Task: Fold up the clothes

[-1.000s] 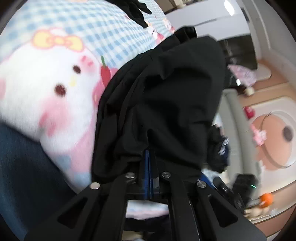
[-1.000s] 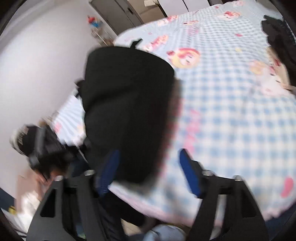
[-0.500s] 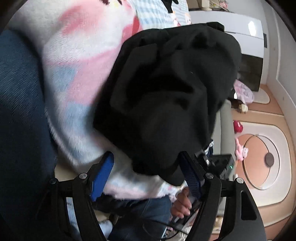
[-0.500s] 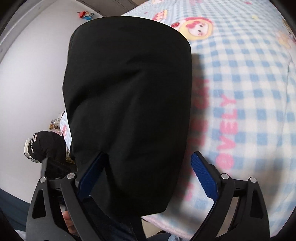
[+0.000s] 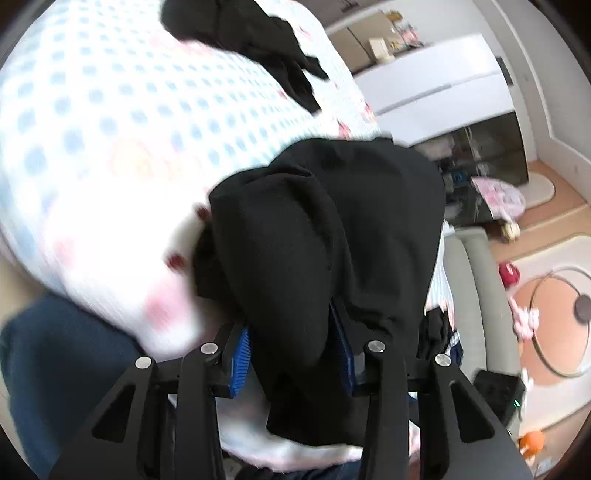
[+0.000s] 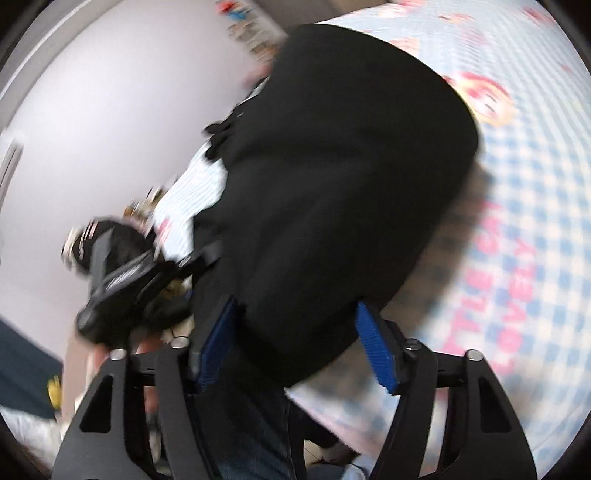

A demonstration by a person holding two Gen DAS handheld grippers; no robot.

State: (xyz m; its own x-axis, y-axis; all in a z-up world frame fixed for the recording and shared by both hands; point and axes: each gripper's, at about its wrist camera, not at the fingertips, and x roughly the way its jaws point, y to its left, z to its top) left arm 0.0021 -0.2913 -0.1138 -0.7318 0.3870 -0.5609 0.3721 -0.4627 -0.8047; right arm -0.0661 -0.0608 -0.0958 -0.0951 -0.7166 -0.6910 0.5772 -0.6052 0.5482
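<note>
We see the black fabric garment (image 5: pixel 332 240) bunched at the near edge of the blue-checked cartoon bedspread (image 5: pixel 92 110), part-folded at best. The left gripper (image 5: pixel 291 354) and right gripper (image 6: pixel 295 343) have jaws partly open around it, pinching nothing; a second dark garment (image 5: pixel 251 40) lies crumpled farther up.

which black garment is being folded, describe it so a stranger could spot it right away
Start at the blue-checked cartoon blanket covering the bed. At its near edge, a bundled black garment sits between both grippers' blue-padded jaws. Unlike the other black clothes lying crumpled at the far side, it is gathered into one compact mound.
</note>
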